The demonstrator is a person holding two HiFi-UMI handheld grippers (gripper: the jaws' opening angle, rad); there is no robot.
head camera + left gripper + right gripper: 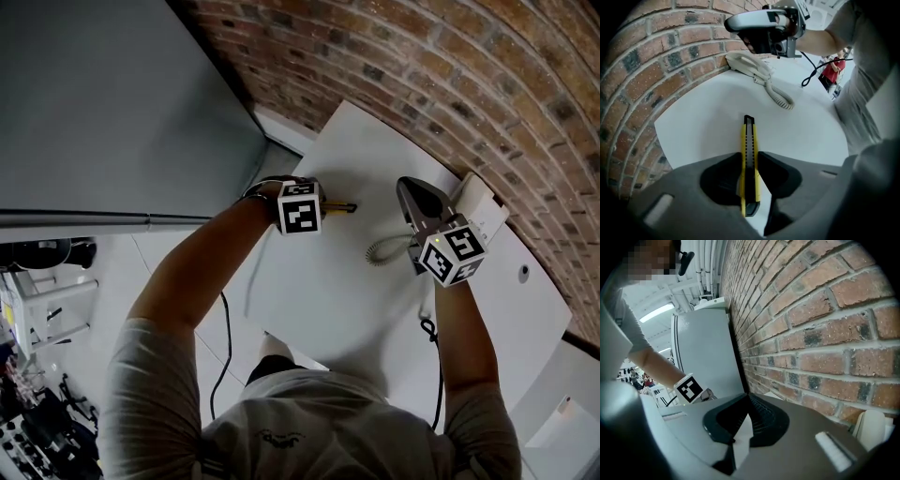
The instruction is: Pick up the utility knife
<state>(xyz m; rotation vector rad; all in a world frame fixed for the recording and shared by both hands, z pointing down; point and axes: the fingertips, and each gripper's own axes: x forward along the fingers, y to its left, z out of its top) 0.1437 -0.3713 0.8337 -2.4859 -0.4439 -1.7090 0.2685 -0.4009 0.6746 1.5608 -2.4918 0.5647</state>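
White table [328, 300]: utility knife [748, 136] tight btwn jaws of left gripper [750, 155], tip fwd.

In the head view, the marker cube [300, 207] on your left hand hides most of the utility knife [343, 207], so only its yellow tip shows. In the right gripper view, the picture's edge cuts off the white telephone base [873, 427].

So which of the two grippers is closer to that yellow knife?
Left. The left gripper has the utility knife clamped between its jaws; the right gripper hovers apart from it, above the telephone.
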